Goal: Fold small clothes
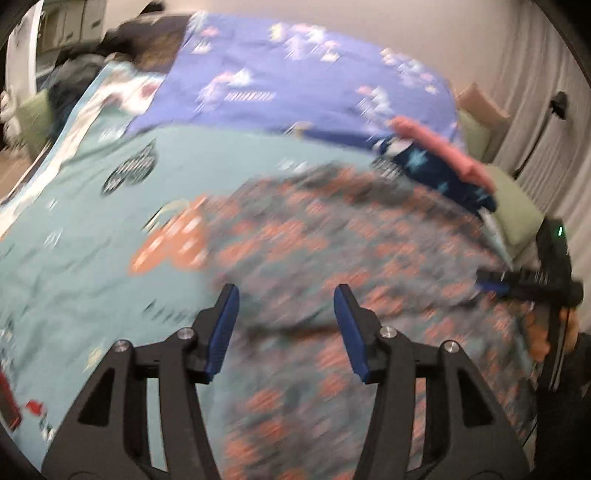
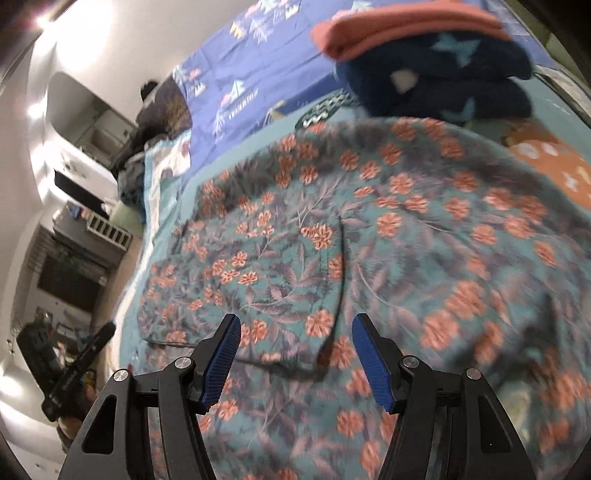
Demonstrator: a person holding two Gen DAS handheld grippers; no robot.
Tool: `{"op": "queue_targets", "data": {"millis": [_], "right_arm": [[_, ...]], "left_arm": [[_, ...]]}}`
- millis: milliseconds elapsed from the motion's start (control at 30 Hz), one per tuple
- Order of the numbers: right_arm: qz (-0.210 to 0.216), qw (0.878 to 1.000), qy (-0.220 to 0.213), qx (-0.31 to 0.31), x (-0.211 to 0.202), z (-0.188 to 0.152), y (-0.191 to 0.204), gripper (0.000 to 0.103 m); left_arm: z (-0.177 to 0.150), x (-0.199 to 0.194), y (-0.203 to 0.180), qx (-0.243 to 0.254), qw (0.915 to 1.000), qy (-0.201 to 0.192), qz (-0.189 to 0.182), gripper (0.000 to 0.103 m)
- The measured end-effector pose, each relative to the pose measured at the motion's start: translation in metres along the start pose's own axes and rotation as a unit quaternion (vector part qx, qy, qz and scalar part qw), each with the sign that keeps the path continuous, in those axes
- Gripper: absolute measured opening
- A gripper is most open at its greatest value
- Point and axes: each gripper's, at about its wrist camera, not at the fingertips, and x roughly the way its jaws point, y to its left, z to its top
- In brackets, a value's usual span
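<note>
- Two tools hovering over the bed [image 1: 74, 206], both with blue pads spread apart and nothing between them: left tool [image 1: 286, 328], right tool [image 2: 295, 354].
- Spread flat on the bed, just ahead of both tools: floral garment [image 2: 369, 229], largest item, not yet gripped; likely to bunch or fold crooked if pinched mid-panel instead of at an edge.
- Risk of catching the teal bedsheet [image 1: 207, 158] together with the garment, since both lie flush.
- Beyond the garment's far edge, touching it or nearly so: folded navy star garment [image 2: 443, 77] with folded pink garment [image 2: 402, 26] on top; apt to topple if the floral cloth drags under them.
- Heavy motion blur in the left view; exact hem position hard to judge.
</note>
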Motion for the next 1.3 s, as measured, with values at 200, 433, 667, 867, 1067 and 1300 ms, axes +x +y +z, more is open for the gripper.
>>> {"op": "queue_targets", "data": {"millis": [200,433,667,867,1067,1300], "right_arm": [[-0.028,1.000,0.004,-0.013,0.034,0.026,0.006,0.064],[-0.014,0.999,0.016,-0.031,0.052,0.037,0.030,0.004],[-0.021,0.989,-0.141,-0.047,-0.033,0.050,0.046,0.004],[-0.057,0.991,-0.117,0.014,-0.021,0.055,-0.001,0.004],[-0.046,0.993,-0.097,0.052,-0.008,0.048,-0.027,0.005],[-0.013,0.993,-0.110,0.043,-0.024,0.048,-0.018,0.006]], "left_arm": [[-0.029,0.020,0.007,0.032,0.9980,0.050,0.019,0.056],[-0.014,0.059,0.010,0.010,0.9977,0.042,0.053,0.057],[-0.008,0.043,0.040,-0.042,0.9848,-0.015,0.168,0.057],[-0.020,0.032,0.060,-0.089,0.9890,-0.007,0.117,0.057],[-0.015,0.037,0.011,0.013,0.9985,-0.005,0.053,0.057],[-0.005,0.067,0.021,-0.009,0.9926,0.019,0.120,0.015]]}}
